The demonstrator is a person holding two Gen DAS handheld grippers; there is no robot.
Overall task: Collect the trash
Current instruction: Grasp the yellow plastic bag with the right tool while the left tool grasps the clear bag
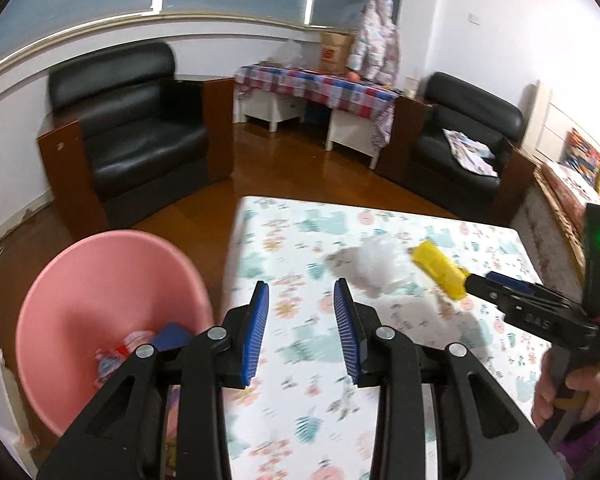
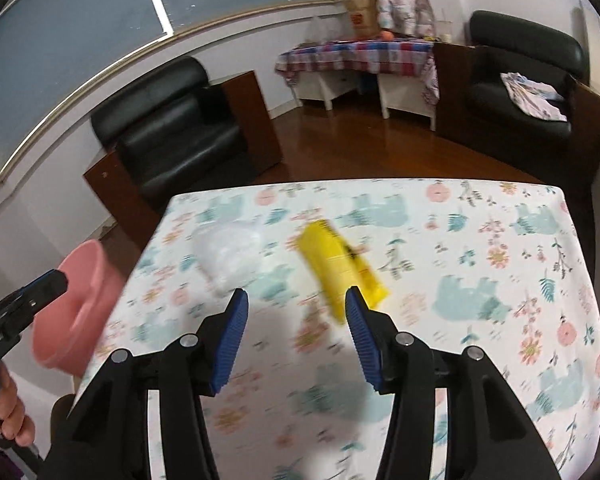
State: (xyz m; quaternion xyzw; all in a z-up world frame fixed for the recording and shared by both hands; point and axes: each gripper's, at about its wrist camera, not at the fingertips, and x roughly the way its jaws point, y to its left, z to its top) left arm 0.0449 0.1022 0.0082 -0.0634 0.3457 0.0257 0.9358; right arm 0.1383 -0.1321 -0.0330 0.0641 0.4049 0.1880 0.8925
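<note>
A yellow wrapper [image 2: 342, 268] lies on the patterned table [image 2: 460, 280], just ahead of my right gripper [image 2: 296, 300], which is open and empty above the cloth. A crumpled clear plastic bag [image 2: 230, 254] lies to the wrapper's left. In the left wrist view the wrapper [image 1: 440, 270] sits at the tip of the right gripper [image 1: 476, 280], beside the plastic bag [image 1: 376, 266]. My left gripper [image 1: 302, 292] is open and empty over the table's left part. A pink bin [image 1: 112, 312] with several scraps inside stands left of the table; it also shows in the right wrist view [image 2: 84, 300].
Two black armchairs [image 1: 140, 128] [image 1: 464, 148] stand on the wooden floor [image 1: 292, 168] beyond the table. A low white table with a checkered cloth [image 1: 320, 88] stands against the far wall. A bed or sofa edge [image 1: 572, 184] lies at the right.
</note>
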